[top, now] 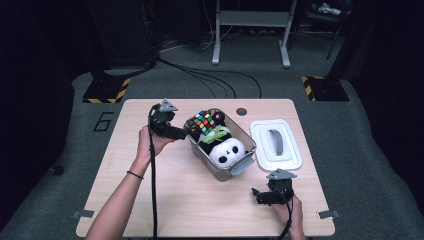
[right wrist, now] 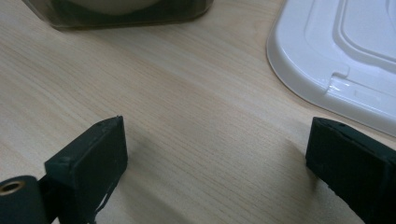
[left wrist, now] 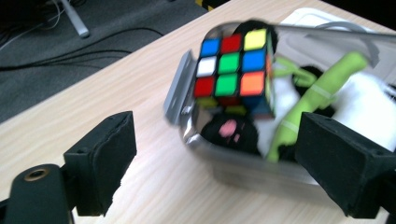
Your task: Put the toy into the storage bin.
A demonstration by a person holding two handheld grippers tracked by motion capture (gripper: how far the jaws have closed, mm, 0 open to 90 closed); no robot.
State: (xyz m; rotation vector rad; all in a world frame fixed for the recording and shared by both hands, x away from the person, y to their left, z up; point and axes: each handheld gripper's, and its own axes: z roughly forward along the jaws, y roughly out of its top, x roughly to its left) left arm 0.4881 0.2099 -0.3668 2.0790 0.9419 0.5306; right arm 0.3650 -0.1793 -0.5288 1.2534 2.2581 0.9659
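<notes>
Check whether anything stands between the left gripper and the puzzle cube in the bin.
Nothing visible does. The left gripper is open at the bin's end, and the puzzle cube sits on top of the toys, in plain sight between the jaws in the left gripper view.

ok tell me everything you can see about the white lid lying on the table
The white plastic lid is a rounded rectangle with a raised rim and a long oval recess in its middle. It lies flat on the pale wooden table, off and to the right of the clear storage box that holds toys. Nothing rests on it. The open right gripper sits nearer the person, apart from it.
</notes>
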